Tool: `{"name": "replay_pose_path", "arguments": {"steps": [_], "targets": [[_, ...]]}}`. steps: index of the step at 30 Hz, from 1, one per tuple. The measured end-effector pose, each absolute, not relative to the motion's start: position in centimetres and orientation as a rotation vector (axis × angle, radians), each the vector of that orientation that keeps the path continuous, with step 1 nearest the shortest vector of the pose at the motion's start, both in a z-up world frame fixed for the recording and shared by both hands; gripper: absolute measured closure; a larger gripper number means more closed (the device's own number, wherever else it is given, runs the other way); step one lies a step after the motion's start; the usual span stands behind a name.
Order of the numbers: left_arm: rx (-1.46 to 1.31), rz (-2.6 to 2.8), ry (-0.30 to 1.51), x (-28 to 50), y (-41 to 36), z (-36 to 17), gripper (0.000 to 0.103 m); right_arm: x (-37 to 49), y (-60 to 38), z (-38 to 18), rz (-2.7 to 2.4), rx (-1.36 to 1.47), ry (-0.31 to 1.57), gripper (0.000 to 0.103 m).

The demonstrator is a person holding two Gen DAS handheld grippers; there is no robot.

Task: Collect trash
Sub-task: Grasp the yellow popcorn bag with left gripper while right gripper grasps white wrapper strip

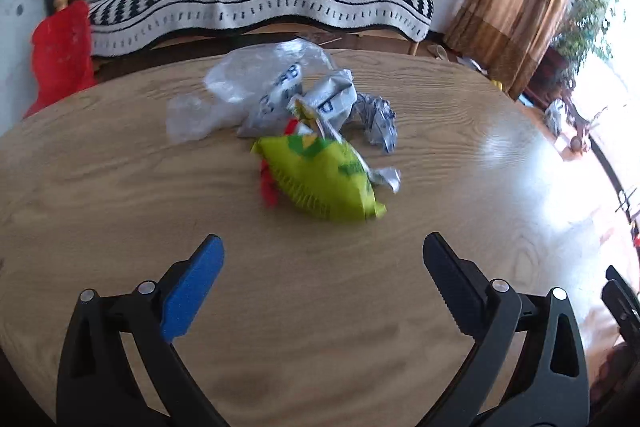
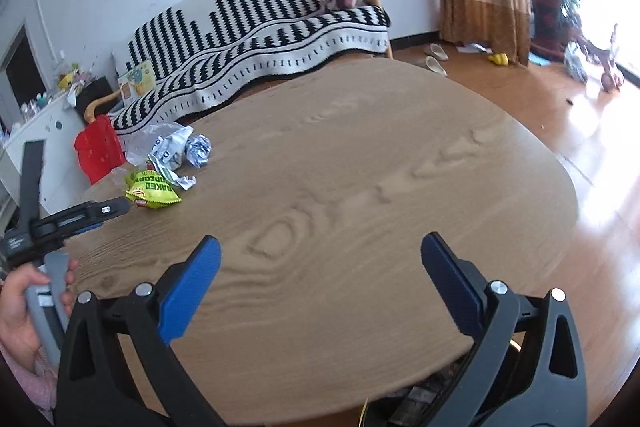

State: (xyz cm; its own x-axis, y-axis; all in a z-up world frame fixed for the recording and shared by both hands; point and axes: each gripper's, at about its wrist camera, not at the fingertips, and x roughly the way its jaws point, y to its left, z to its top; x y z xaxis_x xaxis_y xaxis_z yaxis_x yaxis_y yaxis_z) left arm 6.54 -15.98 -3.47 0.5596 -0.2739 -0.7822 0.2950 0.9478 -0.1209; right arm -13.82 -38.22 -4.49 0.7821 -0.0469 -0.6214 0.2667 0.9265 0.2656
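Left gripper (image 1: 323, 247) faces the trash pile, jaws wide.
Right gripper (image 2: 320, 247) spread wide over bare table (image 2: 360, 187); green snack bag (image 1: 320, 179) untouched.

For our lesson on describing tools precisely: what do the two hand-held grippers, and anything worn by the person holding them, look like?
Each hand-held gripper, left and right, has a black plastic frame with triangular cut-outs, silver rivets and two fingers lined with blue ridged pads. In the right wrist view, the left one shows a grey handle and a black upright strap. A pink fuzzy sleeve shows at the wrist.
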Motion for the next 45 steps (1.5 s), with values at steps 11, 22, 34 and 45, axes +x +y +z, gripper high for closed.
{"name": "replay_pose_path", "arguments": {"steps": [11, 22, 34, 45], "targets": [[-0.019, -0.426, 0.957, 9.7, -17.2, -4.9, 0.039, -8.6, -36.5, -3.8, -0.112, 0.320, 0.665, 0.006], [-0.009, -0.502, 0.918, 8.3, -15.5, -3.3, 0.056, -4.8, -34.4, -5.9, -0.061, 0.295, 0.736, 0.006], [0.001, -0.494, 0.962, 8.1, -11.0, -3.7, 0.056, 5.6, -26.3, -8.4, 0.132, 0.089, 0.875, 0.011], [0.002, -0.500, 0.957, 7.7, -9.4, -3.2, 0.056, 10.2, -22.4, -8.4, 0.214, -0.043, 0.879, 0.071]]}}
